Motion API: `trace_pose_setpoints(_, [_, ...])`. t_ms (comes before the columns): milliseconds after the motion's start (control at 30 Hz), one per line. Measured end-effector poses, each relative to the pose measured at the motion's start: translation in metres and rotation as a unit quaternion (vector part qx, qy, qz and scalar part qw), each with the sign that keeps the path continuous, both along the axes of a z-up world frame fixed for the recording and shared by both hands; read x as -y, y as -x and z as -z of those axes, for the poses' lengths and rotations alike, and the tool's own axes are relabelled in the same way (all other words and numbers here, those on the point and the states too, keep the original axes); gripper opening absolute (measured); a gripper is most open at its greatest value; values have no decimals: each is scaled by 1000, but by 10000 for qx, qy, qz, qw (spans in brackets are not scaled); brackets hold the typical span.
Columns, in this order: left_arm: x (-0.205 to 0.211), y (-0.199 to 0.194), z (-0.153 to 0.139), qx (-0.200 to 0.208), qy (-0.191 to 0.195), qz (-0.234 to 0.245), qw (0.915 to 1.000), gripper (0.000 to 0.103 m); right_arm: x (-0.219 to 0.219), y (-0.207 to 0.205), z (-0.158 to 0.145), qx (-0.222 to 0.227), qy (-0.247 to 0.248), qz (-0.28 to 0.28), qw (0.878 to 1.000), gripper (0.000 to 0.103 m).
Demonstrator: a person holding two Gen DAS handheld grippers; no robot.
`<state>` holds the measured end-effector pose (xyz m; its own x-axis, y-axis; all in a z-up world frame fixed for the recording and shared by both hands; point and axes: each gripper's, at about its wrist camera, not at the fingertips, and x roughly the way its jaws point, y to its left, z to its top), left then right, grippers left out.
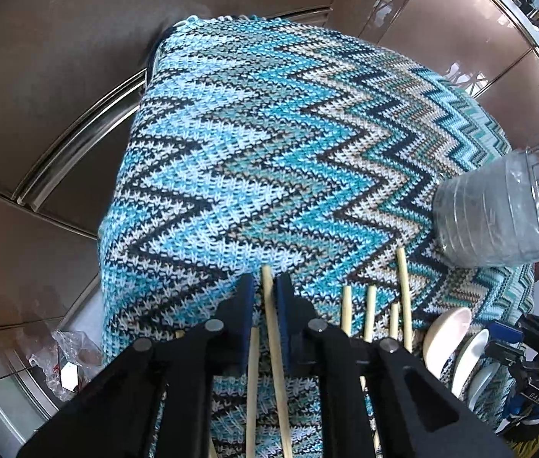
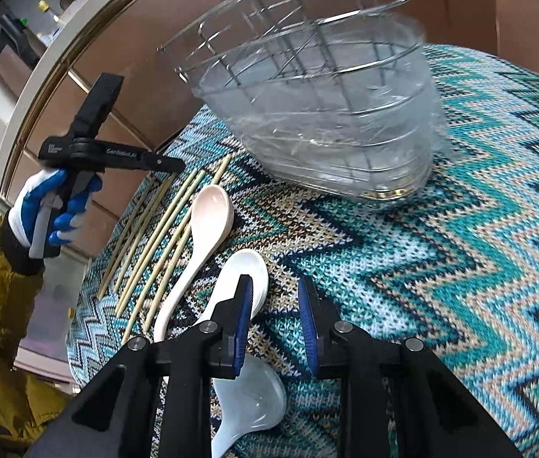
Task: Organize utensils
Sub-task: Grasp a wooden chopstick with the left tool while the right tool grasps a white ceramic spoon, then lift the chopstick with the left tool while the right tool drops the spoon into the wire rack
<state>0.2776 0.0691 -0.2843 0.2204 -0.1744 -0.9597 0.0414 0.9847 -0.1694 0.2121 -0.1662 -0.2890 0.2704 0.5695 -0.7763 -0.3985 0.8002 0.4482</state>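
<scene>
The left claw [image 1: 267,290] is pinched narrowly around one wooden chopstick [image 1: 275,347], its blue pads hugging the stick near its far tip over the zigzag knit cloth [image 1: 254,145] that covers the tabletop. Loose chopsticks [image 1: 368,311] lie just beside it, toward the wire basket [image 2: 307,87]. The right claw [image 2: 275,316] stands wide and holds nothing, poised over the cloth between the basket and three ceramic spoons: pink spoon [image 2: 208,221], white spoon [image 2: 246,271], pale blue spoon [image 2: 250,400]. The thin stick could pivot or slip from so light a pinch near its end, or drag neighbouring sticks along. The basket is motion-blurred, its plastic liner's contents unreadable; the gripped chopstick's near end runs out of frame.
</scene>
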Motion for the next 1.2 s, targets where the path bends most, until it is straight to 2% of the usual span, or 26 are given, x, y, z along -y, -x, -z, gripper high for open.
trace_pose_setpoints(167, [5, 2, -1, 20, -140, -9, 9999, 6, -12, -7, 0, -30, 51, -346, 9994, 21])
trace_pose_setpoints(333, [8, 3, 0, 59, -144, -187, 9997, 5, -27, -8, 4, -131, 145, -676, 9975, 8])
trace_pose_setpoints(467, [7, 12, -4, 153, 45, -187, 9997, 5, -28, -3, -2, 0, 101, -633, 9979, 7])
trace_pose_setpoints(600, [9, 31, -26, 514, 152, -120, 9985, 5, -28, 20, -31, 512, 112, -499, 9974, 5])
trace_pose_setpoints(700, [8, 51, -60, 1001, 334, -50, 9944, 5, -21, 40, -58, 894, 172, -362, 9952, 5])
trace_pose_setpoints(767, [5, 66, -92, 1460, 469, -27, 9882, 5, -17, 55, -82, 1240, 269, -195, 9917, 5])
trace_pose_setpoints(867, [-2, 86, -148, 2293, 852, -4, 9696, 5, -10, 74, -125, 1786, 337, 158, 9832, 5])
trace_pose_setpoints(900, [-3, 94, -172, 2678, 1082, -9, 9574, 5, -8, 78, -136, 1920, 350, 259, 9804, 5])
trace_pose_setpoints(967, [3, 100, -205, 3157, 1353, -32, 9392, 5, -2, 87, -166, 2328, 443, 544, 9700, 5])
trace_pose_setpoints(1000, [4, 106, -225, 3496, 1559, -50, 9238, 5, -2, 89, -179, 2505, 495, 659, 9646, 5])
trace_pose_setpoints(1100, [14, 111, -262, 4140, 1914, -117, 8899, 5, 0, 94, -217, 3112, 801, 1054, 9411, 4])
trace_pose_setpoints(1133, [21, 113, -275, 4451, 2025, -161, 8722, 5, -2, 94, -227, 3330, 1009, 1212, 9296, 5])
trace_pose_setpoints(1167, [23, 112, -282, 4597, 2042, -201, 8641, 5, -4, 93, -235, 3508, 1159, 1345, 9194, 5])
trace_pose_setpoints(1200, [30, 111, -289, 4815, 2120, -245, 8501, 5, -5, 91, -241, 3622, 1208, 1440, 9129, 5])
